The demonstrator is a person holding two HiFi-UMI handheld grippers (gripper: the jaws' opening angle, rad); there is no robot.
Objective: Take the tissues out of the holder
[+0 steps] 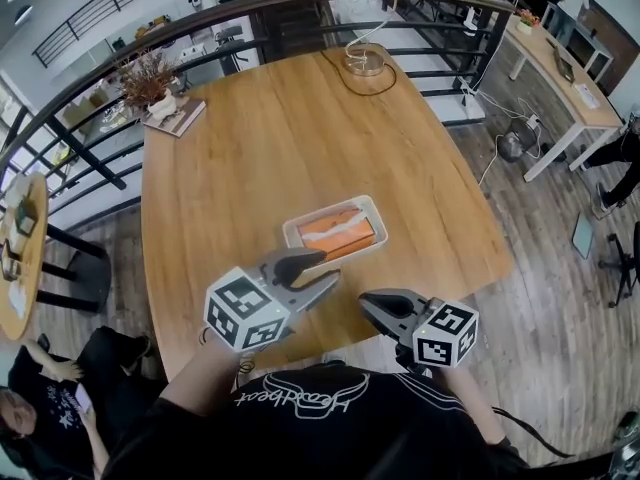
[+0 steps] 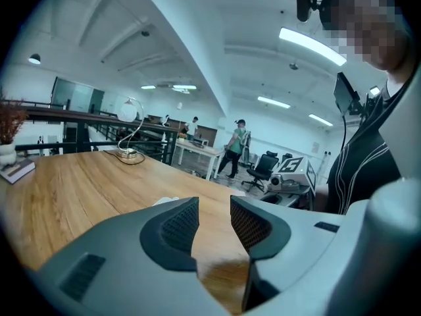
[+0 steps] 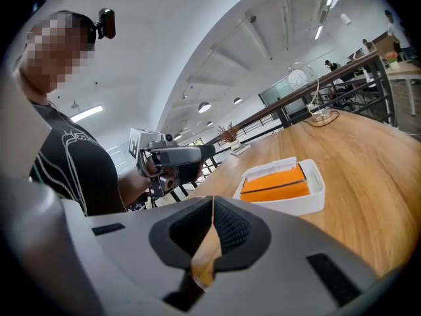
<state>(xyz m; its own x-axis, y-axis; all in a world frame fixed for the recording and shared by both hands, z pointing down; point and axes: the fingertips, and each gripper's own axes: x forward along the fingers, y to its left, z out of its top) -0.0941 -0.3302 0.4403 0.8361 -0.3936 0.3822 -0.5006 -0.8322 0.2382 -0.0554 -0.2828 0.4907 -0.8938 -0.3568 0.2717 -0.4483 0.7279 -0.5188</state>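
Nothing has been taken out yet. At the near edge of the desk, the left hand-held gripper is held slightly open and empty, and the right hand-held gripper is closed on nothing. Both are tilted gently downward. At twelve o'clock, just beyond them, the tissues are seen untouched in the holder. The whole removal is judged still to be done.
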